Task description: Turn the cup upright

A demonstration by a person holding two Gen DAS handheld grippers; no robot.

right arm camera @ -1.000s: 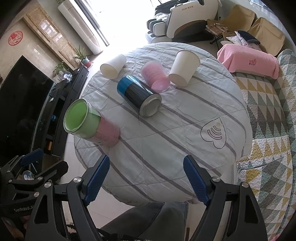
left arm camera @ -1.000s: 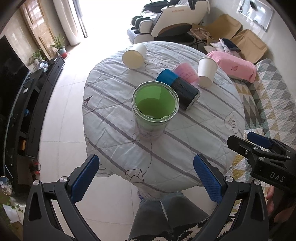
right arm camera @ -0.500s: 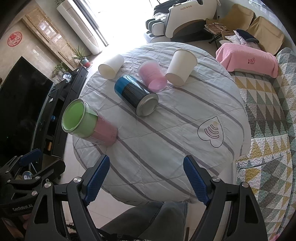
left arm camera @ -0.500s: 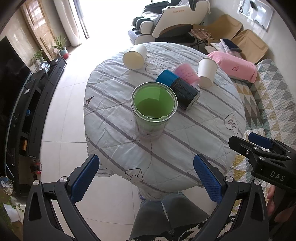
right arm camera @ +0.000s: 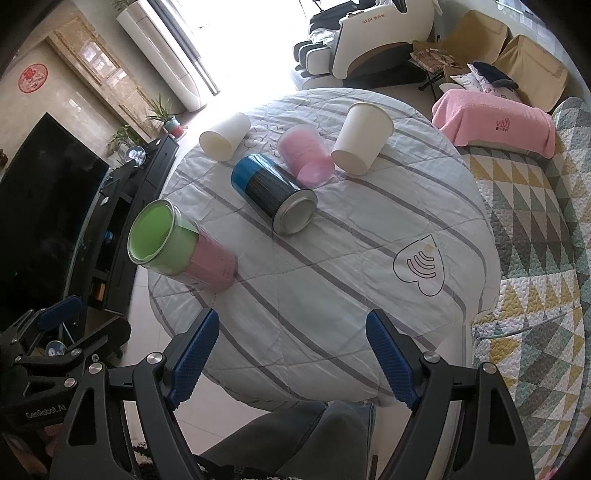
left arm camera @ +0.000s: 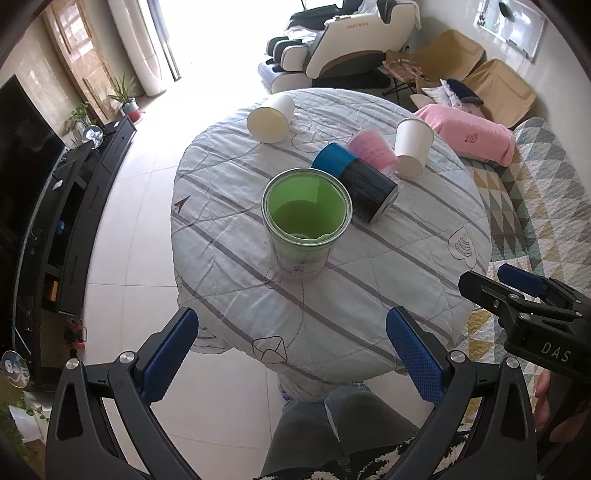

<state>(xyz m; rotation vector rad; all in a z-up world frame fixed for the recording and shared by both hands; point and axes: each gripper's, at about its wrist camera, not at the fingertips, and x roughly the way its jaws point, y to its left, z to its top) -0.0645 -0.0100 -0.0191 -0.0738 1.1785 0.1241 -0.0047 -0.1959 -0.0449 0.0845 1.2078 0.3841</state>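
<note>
A clear cup with green and pink lining (left arm camera: 304, 221) (right arm camera: 177, 245) stands upright near the table's front left. A blue-and-black can (left arm camera: 356, 182) (right arm camera: 275, 192) lies on its side behind it. A pink cup (left arm camera: 373, 151) (right arm camera: 304, 155) lies on its side beside the can. One white paper cup (left arm camera: 269, 118) (right arm camera: 223, 136) lies on its side at the far left. Another white paper cup (left arm camera: 412, 146) (right arm camera: 362, 138) stands upright at the far right. My left gripper (left arm camera: 291, 350) and my right gripper (right arm camera: 293, 358) are open and empty, held above the table's near edge.
The round table (left arm camera: 424, 236) (right arm camera: 369, 280) has a striped grey cloth. A TV cabinet (left arm camera: 59, 221) stands at the left. A pink cushion (right arm camera: 495, 122), a patterned rug (right arm camera: 535, 240) and a massage chair (left arm camera: 347, 29) lie beyond. The person's knee (left arm camera: 343, 417) is below.
Both grippers have drifted slightly back from the table. The cups have not moved.
</note>
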